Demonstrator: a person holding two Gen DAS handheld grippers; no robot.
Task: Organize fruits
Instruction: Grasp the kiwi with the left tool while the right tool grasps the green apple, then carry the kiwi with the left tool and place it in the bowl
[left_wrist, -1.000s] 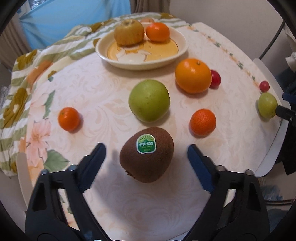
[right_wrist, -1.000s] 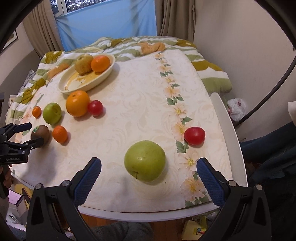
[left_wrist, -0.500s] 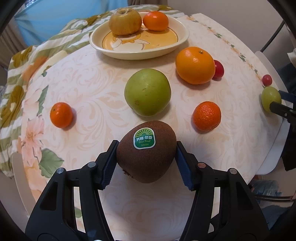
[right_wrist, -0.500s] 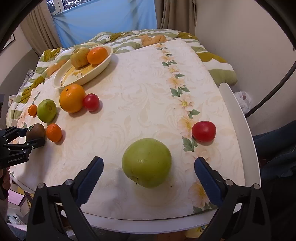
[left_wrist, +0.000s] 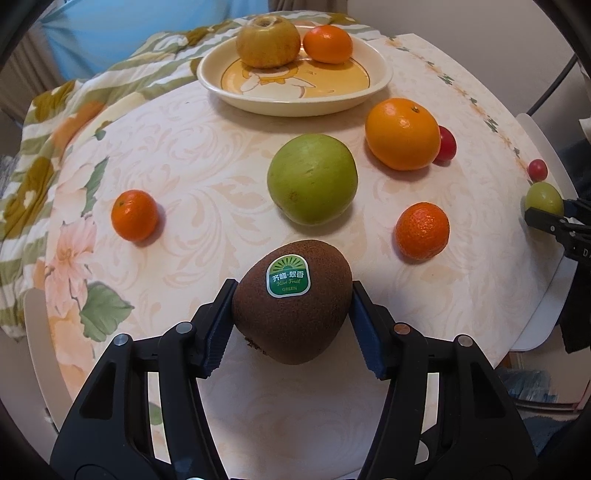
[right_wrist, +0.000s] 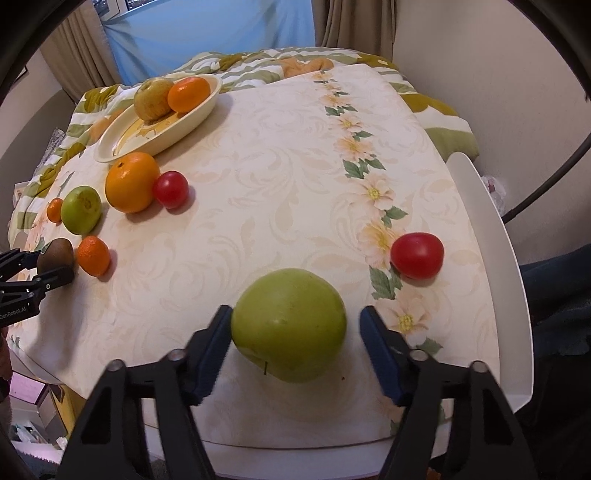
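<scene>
Apple (right_wrist: 290, 325) near table edge (right_wrist: 332, 441).

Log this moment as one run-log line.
left gripper: shut on brown fuzzy kiwi | right gripper: closing around round green apple, one side still gapped | cream oval dish: holds two fruits

From my feed the room looked pretty ordinary: plain off-white walls (right_wrist: 480, 55) and beige curtains (right_wrist: 351, 22) framing a window (right_wrist: 207, 33) that glowed blue. A white table (right_wrist: 491, 258) under a cream floral tablecloth (right_wrist: 295, 147) filled most of the view, with a green-striped flowery blanket (left_wrist: 44, 147) bunched behind it.
</scene>
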